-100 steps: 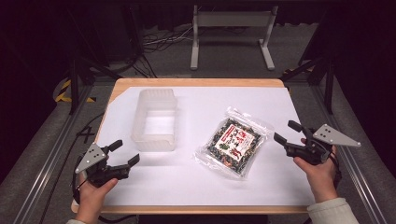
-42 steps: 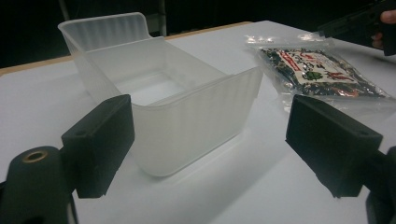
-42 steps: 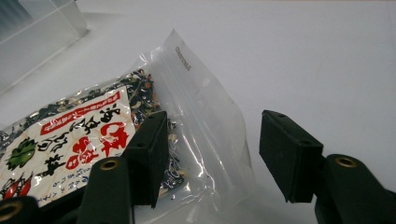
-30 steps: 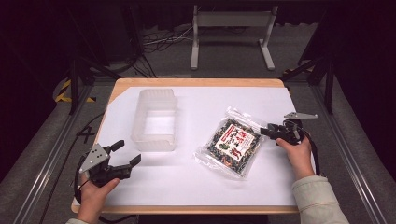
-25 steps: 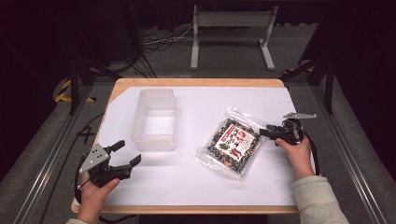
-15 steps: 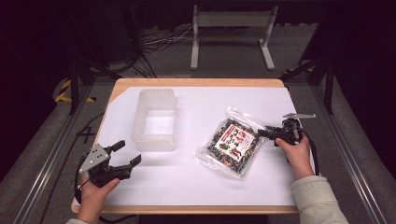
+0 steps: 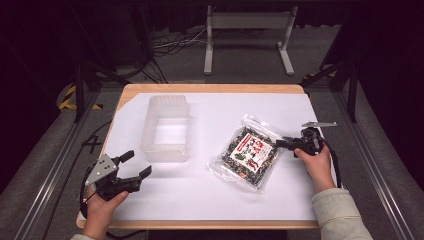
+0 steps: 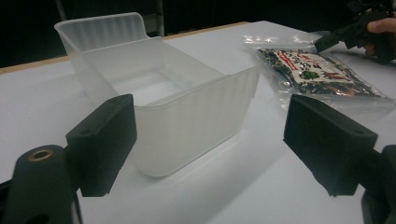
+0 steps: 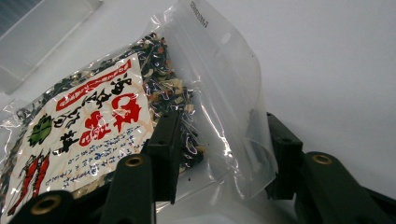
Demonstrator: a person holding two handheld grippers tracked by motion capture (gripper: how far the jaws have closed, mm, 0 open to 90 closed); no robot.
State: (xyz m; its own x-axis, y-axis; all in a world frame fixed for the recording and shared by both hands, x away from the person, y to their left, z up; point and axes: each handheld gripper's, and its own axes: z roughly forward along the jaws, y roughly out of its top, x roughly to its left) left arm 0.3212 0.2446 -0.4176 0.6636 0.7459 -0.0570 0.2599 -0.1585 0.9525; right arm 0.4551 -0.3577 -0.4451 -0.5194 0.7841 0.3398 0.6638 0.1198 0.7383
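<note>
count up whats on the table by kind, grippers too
bins: 1, clear plastic bin
snack bags: 1, bag
grippers: 2, left gripper, right gripper
total: 4

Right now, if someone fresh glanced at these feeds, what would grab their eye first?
The clear packet with its red and white label, lying right of centre on the white table. The right tool straddles its clear edge, jaws just closing; whether they pinch yet, I can't tell. To the left sits the frosted plastic bin, with the left tool open just in front of it.
</note>
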